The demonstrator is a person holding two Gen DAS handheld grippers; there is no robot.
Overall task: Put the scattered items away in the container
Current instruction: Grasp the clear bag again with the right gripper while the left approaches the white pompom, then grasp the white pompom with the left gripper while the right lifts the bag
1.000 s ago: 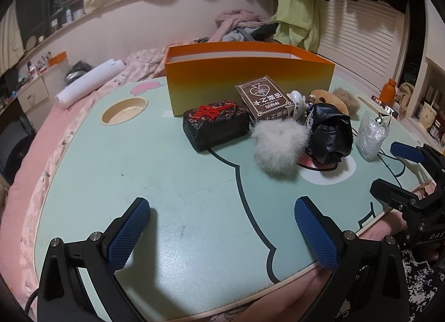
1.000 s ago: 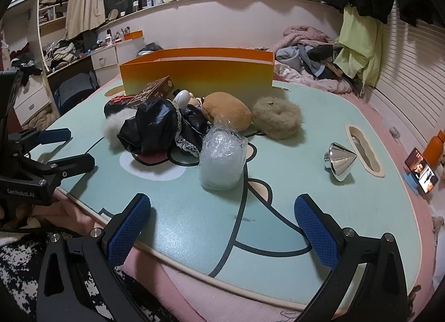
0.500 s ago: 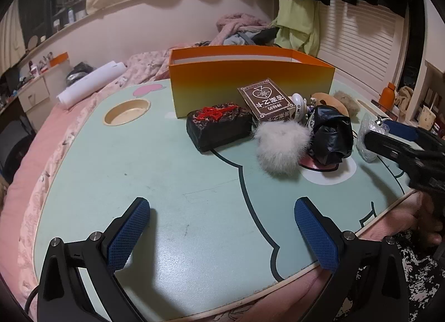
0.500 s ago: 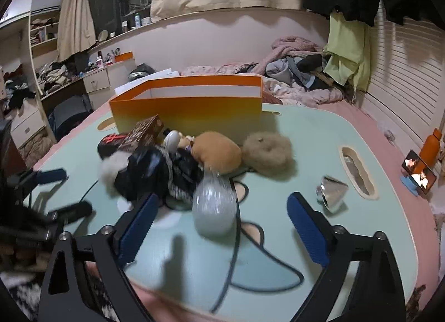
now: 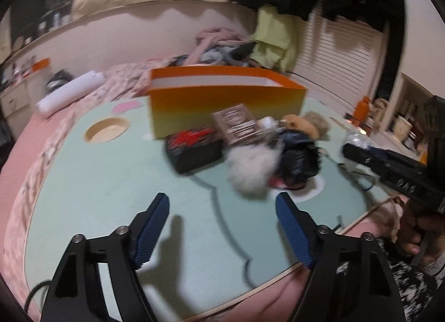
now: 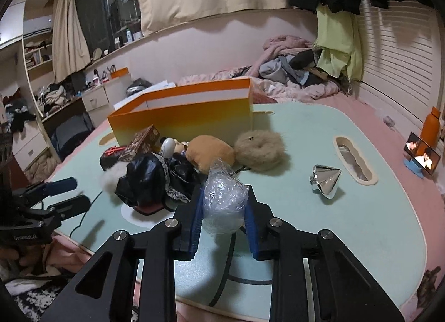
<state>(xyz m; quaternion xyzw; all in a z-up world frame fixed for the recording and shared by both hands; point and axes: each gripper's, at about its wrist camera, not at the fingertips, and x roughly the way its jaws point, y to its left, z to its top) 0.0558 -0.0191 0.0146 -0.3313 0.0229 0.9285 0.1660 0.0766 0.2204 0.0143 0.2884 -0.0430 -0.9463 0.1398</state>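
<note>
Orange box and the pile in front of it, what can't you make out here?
- Orange box floor: both views, hidden by its front wall.
- Brown card box print: left wrist view, motion blur.
- White fluff: right wrist view, mostly behind black fabric.
- Clear bag contents: crinkled plastic, right gripper pads cover its sides.

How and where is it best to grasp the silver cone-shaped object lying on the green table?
Probably grip the silver cone across its wide cone body, coming from above with one pad on each slanted flank. It lies tipped on its side, point to the right and small knob to the left; the knob looks too small for a safe hold.
</note>
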